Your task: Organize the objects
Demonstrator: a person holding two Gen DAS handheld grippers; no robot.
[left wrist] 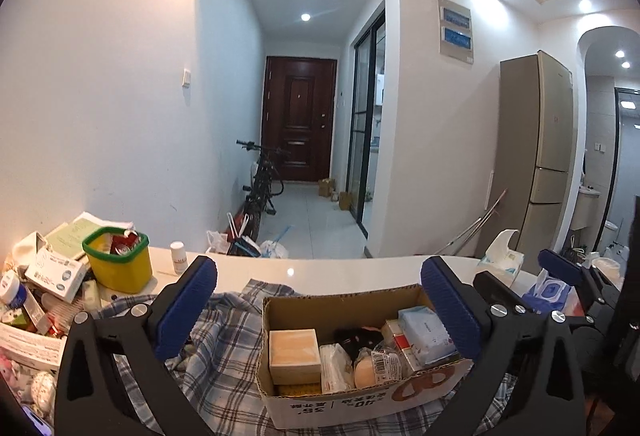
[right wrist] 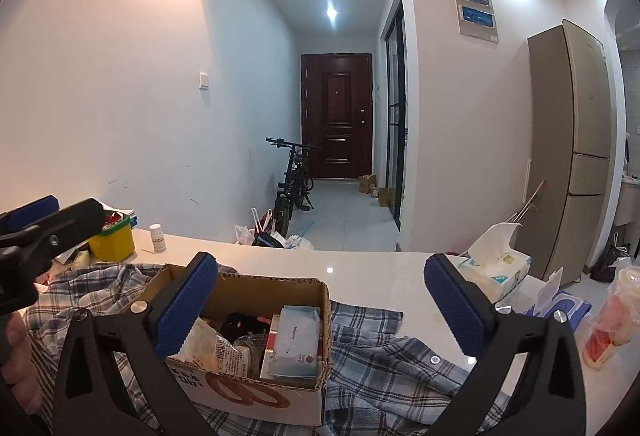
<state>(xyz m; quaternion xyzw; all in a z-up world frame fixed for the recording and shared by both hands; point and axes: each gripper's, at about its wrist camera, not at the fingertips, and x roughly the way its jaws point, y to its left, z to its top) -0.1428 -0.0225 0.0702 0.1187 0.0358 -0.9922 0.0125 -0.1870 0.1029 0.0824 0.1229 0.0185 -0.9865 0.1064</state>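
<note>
An open cardboard box [left wrist: 348, 306] [right wrist: 256, 290] sits on a plaid shirt [left wrist: 224, 352] [right wrist: 384, 360] on the white table. It holds several small items: a tan box [left wrist: 294, 354], a white-blue packet [left wrist: 424, 330] [right wrist: 294, 340], a bagged round item [left wrist: 366, 372]. My left gripper [left wrist: 320, 308] stands open above the box, nothing between its blue pads. My right gripper [right wrist: 320, 306] is also open and empty, over the box's right side and the shirt. The left gripper's finger [right wrist: 48, 228] shows at the far left of the right wrist view.
A yellow-green tub [left wrist: 118, 260] [right wrist: 112, 240], a white pill bottle [left wrist: 178, 258] [right wrist: 157, 237] and a pile of boxes and papers [left wrist: 52, 276] lie left. A tissue pack [left wrist: 500, 260] [right wrist: 496, 268], a blue wipes pack [left wrist: 550, 288] and a bagged red item [right wrist: 614, 316] lie right.
</note>
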